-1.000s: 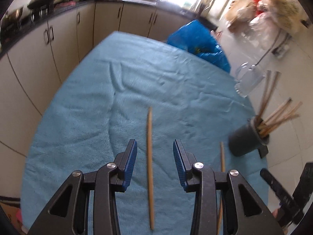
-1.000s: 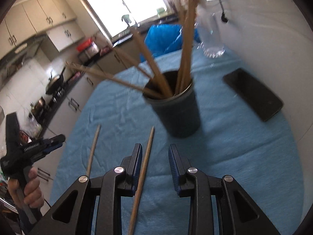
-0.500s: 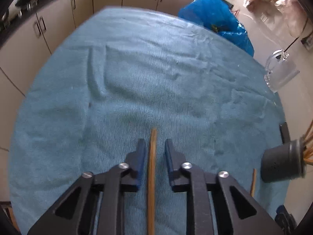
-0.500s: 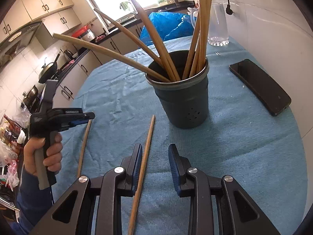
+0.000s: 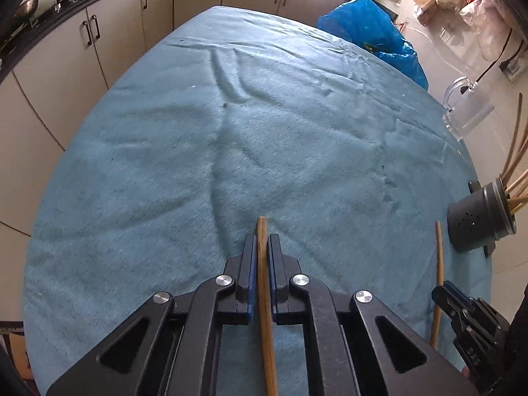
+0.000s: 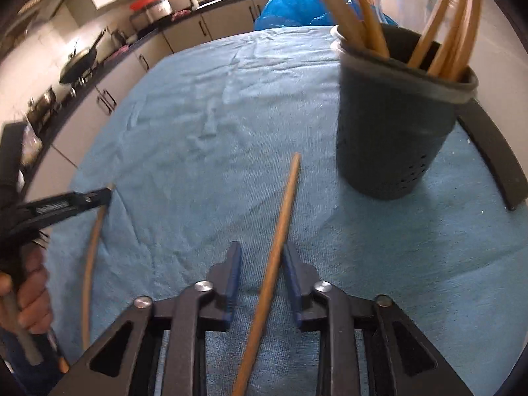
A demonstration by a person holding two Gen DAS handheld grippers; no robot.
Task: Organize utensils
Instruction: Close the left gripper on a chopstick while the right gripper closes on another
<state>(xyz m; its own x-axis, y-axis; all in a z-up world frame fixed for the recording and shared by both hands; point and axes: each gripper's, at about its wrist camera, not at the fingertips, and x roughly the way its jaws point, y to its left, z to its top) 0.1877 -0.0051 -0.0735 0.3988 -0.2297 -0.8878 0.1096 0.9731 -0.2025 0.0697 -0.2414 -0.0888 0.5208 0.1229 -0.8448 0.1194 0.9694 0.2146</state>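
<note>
My left gripper is shut on a wooden chopstick that runs along its fingers above the blue cloth. My right gripper is open around a second wooden chopstick lying on the cloth; the chopstick rests against its right finger. A dark grey holder with several chopsticks stands just ahead and right of the right gripper; it also shows at the right edge of the left wrist view. The left gripper with its chopstick shows at the left of the right wrist view.
A black phone lies behind and right of the holder. A clear glass jug stands at the table's far right. A blue plastic bag lies beyond the far edge. Kitchen cabinets run along the left.
My left gripper has closed on its chopstick. My right gripper has moved forward, so the second chopstick now lies between its fingers, and the holder is closer.
</note>
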